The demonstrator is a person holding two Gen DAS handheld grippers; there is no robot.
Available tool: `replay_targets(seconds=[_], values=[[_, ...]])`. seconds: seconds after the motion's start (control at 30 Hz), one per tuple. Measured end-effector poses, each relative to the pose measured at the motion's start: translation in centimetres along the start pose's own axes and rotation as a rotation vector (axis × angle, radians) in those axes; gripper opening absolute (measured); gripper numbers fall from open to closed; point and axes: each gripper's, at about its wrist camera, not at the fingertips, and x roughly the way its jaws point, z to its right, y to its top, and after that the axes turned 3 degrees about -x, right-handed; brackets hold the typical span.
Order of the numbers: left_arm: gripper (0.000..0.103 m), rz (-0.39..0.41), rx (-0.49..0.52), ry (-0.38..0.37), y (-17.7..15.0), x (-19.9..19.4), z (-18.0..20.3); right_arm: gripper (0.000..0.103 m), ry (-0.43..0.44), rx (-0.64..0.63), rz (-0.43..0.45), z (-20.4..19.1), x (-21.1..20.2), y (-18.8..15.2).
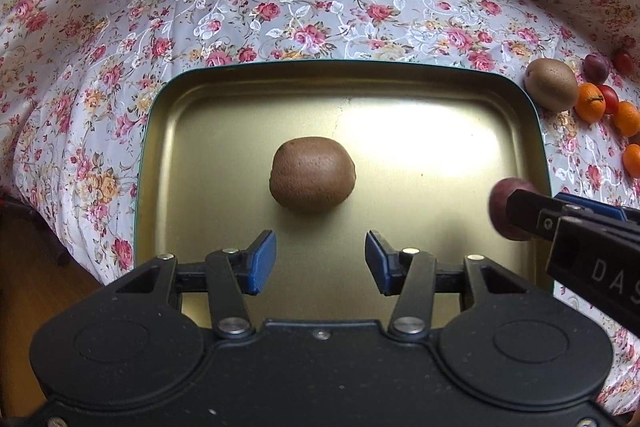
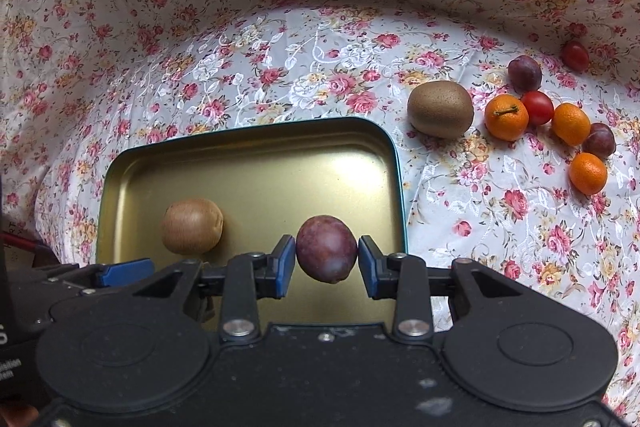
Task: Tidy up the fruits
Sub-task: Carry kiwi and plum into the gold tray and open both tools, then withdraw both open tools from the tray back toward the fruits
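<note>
the gold tray (image 2: 256,155) is lying open under both grippers, one kiwi (image 1: 312,174) sitting at its middle. the left gripper (image 1: 320,263) is hovering just short of that kiwi, jaws wide and empty. the right gripper (image 2: 326,259) is pinching a plum (image 2: 326,253) above the tray's right side, so release looks nearest.

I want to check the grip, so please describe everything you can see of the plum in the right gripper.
The plum is round to slightly oval, dark purple-red with a dull, faintly mottled skin, and looks whole. The right gripper pinches it between its two blue pads, one on each side. It hangs above the near right part of the tray, apart from the kiwi lying there.
</note>
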Motion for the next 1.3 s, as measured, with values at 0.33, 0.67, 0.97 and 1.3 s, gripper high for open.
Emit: replay_targets(seconds=[0.33,0.67,0.97,1.3], values=[[0.058,-0.009,-0.025,0.011,0.1,-0.1,0.0,0.036,-0.024,-0.002,0.030,0.5,-0.9,-0.1],[0.059,-0.027,-0.012,0.007,-0.1,-0.3,0.9,0.036,-0.048,0.005,0.009,1.4,-1.0,-0.6],[0.059,-0.044,0.011,-0.007,-0.7,-0.5,2.3,0.036,-0.066,0.036,0.001,3.0,-1.4,-1.1],[0.059,-0.041,0.035,-0.009,-1.3,-0.6,4.2,0.036,-0.084,0.070,0.002,4.9,-2.1,-1.7]])
